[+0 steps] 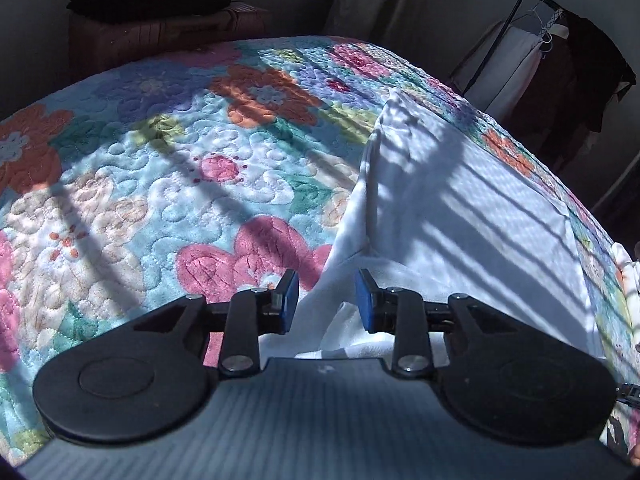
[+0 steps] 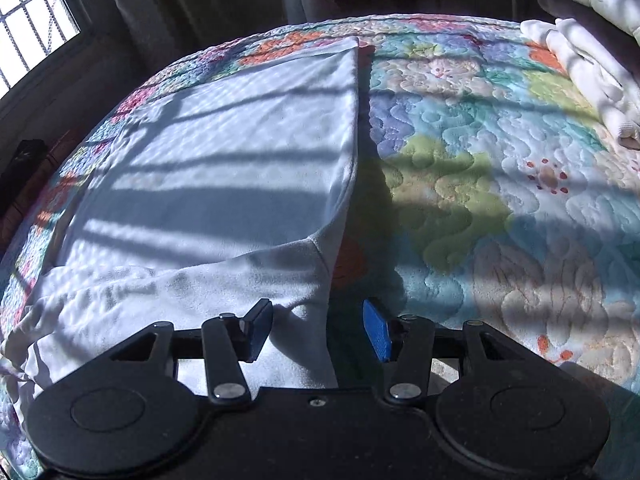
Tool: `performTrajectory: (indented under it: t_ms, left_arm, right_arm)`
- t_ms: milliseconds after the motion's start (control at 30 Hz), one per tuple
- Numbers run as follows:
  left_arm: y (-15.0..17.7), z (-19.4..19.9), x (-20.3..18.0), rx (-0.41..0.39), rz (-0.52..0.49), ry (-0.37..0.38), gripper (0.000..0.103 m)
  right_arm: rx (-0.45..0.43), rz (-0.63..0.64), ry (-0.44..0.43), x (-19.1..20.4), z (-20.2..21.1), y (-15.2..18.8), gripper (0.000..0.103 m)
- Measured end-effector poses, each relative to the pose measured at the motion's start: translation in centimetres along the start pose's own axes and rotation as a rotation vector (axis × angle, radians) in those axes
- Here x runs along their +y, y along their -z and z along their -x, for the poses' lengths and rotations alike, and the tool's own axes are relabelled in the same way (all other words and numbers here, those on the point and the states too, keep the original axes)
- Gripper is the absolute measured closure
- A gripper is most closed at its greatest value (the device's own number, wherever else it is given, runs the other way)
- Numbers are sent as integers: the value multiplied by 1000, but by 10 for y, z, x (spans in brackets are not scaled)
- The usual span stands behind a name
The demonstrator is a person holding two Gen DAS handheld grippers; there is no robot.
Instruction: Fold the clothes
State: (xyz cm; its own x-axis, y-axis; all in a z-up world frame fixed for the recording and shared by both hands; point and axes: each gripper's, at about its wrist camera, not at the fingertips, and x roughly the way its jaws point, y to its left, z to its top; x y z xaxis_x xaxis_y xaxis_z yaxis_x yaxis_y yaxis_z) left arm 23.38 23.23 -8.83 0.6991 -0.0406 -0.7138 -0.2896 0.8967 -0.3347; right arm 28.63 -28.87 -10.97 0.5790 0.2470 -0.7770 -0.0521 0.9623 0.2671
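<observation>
A white garment (image 1: 472,216) lies spread flat on a floral quilted bedspread (image 1: 160,168). It also shows in the right wrist view (image 2: 224,184). My left gripper (image 1: 326,304) is open, its blue pads on either side of the garment's near left corner. My right gripper (image 2: 318,334) is open, its blue pads on either side of the garment's near right edge, by a seam. The fabric lies between both pairs of jaws, not pinched.
A stack of folded white clothes (image 2: 592,64) sits at the far right of the bed. A clothes rack (image 1: 560,60) with hanging garments stands beyond the bed. A dark pile on a red box (image 1: 160,12) is at the far left. A barred window (image 2: 32,24) casts striped shadows.
</observation>
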Motion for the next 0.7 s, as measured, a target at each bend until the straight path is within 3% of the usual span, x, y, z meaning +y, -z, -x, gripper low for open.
performTrajectory:
  t_ms: [100, 200, 300, 367, 467, 500, 567, 667, 700]
  left_arm:
    - [10, -30, -7, 102, -55, 27, 68]
    - [13, -51, -19, 127, -131, 30, 68]
    - [16, -66, -28, 102, -197, 22, 69]
    - [18, -63, -36, 78, -267, 27, 89]
    - [25, -42, -56, -37, -409, -25, 93]
    - [28, -33, -64, -97, -461, -48, 93]
    - [28, -19, -74, -188, -493, -54, 93]
    - [22, -7, -79, -284, -489, -47, 93]
    - [20, -9, -80, -276, -488, -45, 93]
  right_arm:
    - [12, 16, -18, 6, -6, -2, 47]
    - [24, 62, -12, 16, -11, -4, 47]
    - [35, 92, -2, 20, -17, -3, 44]
    - [35, 54, -7, 15, -23, 1, 43]
    - [2, 3, -42, 8, -24, 6, 45]
    - [-19, 21, -51, 10, -23, 7, 51]
    - [-55, 76, -51, 15, -20, 9, 86]
    - [-128, 114, -21, 21, -8, 10, 90]
    - [-138, 91, -21, 17, -6, 10, 90]
